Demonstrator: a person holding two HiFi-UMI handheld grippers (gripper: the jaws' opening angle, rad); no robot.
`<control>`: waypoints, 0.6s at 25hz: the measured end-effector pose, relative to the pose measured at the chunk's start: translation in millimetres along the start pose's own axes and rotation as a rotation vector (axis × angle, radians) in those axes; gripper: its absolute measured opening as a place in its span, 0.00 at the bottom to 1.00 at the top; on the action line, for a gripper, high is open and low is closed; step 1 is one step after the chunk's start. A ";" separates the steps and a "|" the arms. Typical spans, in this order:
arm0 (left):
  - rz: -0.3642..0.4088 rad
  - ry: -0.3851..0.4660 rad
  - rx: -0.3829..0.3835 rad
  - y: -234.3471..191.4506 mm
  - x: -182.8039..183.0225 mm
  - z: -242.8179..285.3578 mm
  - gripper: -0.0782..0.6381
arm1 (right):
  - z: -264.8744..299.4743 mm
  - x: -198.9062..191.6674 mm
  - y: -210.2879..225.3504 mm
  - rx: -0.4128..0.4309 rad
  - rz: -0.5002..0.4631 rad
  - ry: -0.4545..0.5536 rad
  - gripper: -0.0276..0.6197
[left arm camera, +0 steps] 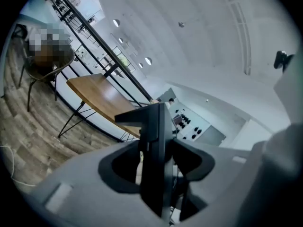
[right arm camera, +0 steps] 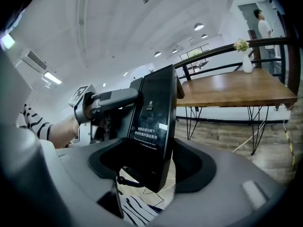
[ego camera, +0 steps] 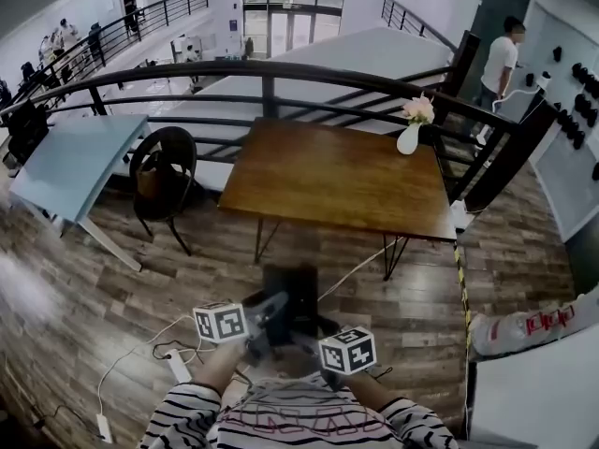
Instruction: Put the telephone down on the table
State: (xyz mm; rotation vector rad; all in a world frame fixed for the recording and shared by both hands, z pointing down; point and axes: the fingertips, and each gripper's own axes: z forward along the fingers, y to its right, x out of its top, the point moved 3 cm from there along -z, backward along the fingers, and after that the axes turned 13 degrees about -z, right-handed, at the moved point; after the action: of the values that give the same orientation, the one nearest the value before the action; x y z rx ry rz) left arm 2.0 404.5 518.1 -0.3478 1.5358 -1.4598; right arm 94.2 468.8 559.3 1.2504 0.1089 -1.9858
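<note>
The telephone (ego camera: 290, 293) hangs at the person's chest, well short of the desk (ego camera: 337, 176), pinched edge-on by the left hand-held gripper (left arm camera: 154, 174) and clasped across its width by the wide-spread right hand-held gripper (right arm camera: 151, 167), probably for steady carrying.

Wood-plank floor (ego camera: 103, 288); a wooden tabletop (ego camera: 337, 181) bears a white vase (ego camera: 408, 139), a black railing (ego camera: 281, 67) curving behind it; a black chair (ego camera: 167, 181) and pale blue table (ego camera: 70, 162) stand left; daylit glass doors (ego camera: 285, 12) beyond
</note>
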 end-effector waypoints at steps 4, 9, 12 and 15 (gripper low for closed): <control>-0.012 0.003 -0.005 -9.6 11.2 3.9 0.40 | 12.2 5.8 6.7 0.000 0.006 -0.015 0.50; -0.031 0.021 0.007 -28.8 40.9 17.9 0.40 | 37.8 25.4 28.0 0.021 0.002 -0.034 0.50; -0.029 0.039 0.018 -42.8 63.7 27.9 0.40 | 56.4 41.8 44.5 0.037 -0.008 -0.041 0.50; -0.032 0.065 0.018 -47.1 89.0 43.0 0.40 | 73.2 61.3 65.5 0.060 -0.023 -0.047 0.50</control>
State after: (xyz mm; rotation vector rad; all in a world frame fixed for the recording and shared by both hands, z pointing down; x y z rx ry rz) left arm -28.2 299.8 529.0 -0.3188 1.5740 -1.5219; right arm 69.2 356.1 568.4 1.2447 0.0402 -2.0501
